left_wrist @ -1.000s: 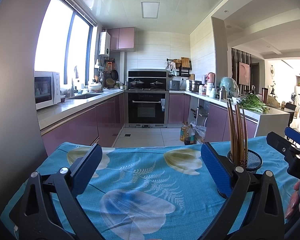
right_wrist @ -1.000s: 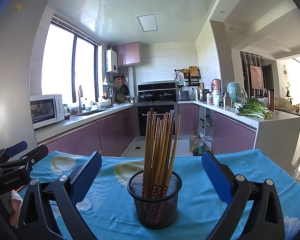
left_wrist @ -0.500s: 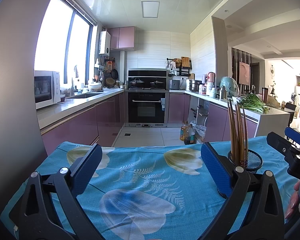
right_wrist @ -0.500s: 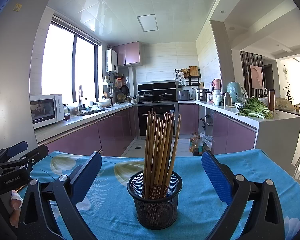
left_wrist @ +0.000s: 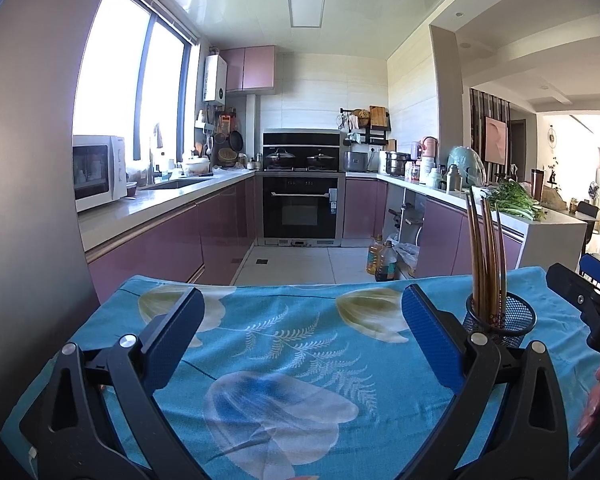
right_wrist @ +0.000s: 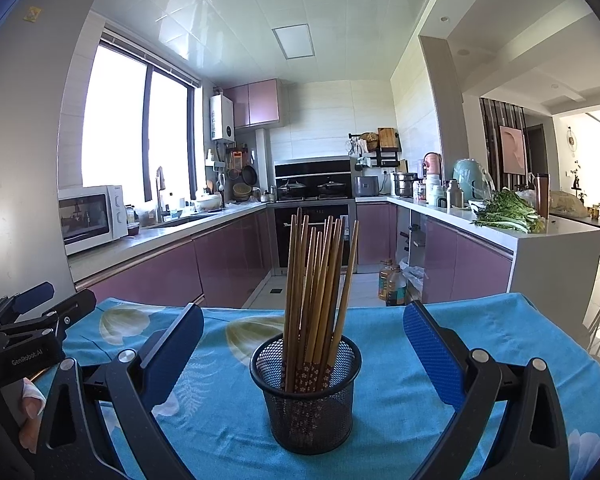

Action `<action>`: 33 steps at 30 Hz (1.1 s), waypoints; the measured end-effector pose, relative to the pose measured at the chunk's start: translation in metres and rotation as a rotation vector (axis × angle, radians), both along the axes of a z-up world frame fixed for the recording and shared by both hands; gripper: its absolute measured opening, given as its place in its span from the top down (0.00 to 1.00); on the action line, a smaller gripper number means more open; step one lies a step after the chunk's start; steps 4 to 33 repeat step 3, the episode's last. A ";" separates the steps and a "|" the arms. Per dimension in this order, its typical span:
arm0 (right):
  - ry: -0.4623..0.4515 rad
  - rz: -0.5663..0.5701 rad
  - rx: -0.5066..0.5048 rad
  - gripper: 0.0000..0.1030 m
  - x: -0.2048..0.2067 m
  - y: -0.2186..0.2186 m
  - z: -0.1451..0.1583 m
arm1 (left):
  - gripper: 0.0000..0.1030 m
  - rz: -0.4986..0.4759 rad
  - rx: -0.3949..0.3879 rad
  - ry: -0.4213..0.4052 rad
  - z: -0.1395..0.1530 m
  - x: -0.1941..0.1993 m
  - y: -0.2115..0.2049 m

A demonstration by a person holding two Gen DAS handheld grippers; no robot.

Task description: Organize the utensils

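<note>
Chopsticks (right_wrist: 314, 300): all upright in cup (right_wrist: 306, 396); fits start/end alike. L gripper (left_wrist: 300, 336), R gripper (right_wrist: 304, 344): both spread wide, empty.

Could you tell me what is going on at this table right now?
A person holds two handheld grippers over a table covered with a blue floral cloth. A bundle of wooden chopsticks stands upright in a black mesh cup directly in front of the right gripper, whose jaws are open and holding nothing. The left gripper is open too, over bare cloth beside the cup. No loose utensils are visible.
</note>
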State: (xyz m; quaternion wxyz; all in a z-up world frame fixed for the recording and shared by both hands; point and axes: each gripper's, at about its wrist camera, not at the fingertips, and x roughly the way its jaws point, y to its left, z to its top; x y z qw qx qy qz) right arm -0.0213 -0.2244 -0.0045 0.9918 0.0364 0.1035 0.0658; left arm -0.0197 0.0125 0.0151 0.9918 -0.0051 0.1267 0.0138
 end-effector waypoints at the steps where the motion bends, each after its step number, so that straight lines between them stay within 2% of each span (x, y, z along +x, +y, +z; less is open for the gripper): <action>1: 0.010 -0.007 -0.007 0.06 0.002 -0.004 -0.001 | 0.06 0.000 -0.004 0.012 -0.001 0.002 0.001; 3: 0.045 -0.023 -0.012 0.06 0.008 -0.014 -0.006 | 0.06 0.006 -0.008 0.034 -0.004 0.006 0.005; 33: 0.045 -0.023 -0.012 0.06 0.008 -0.014 -0.006 | 0.06 0.006 -0.008 0.034 -0.004 0.006 0.005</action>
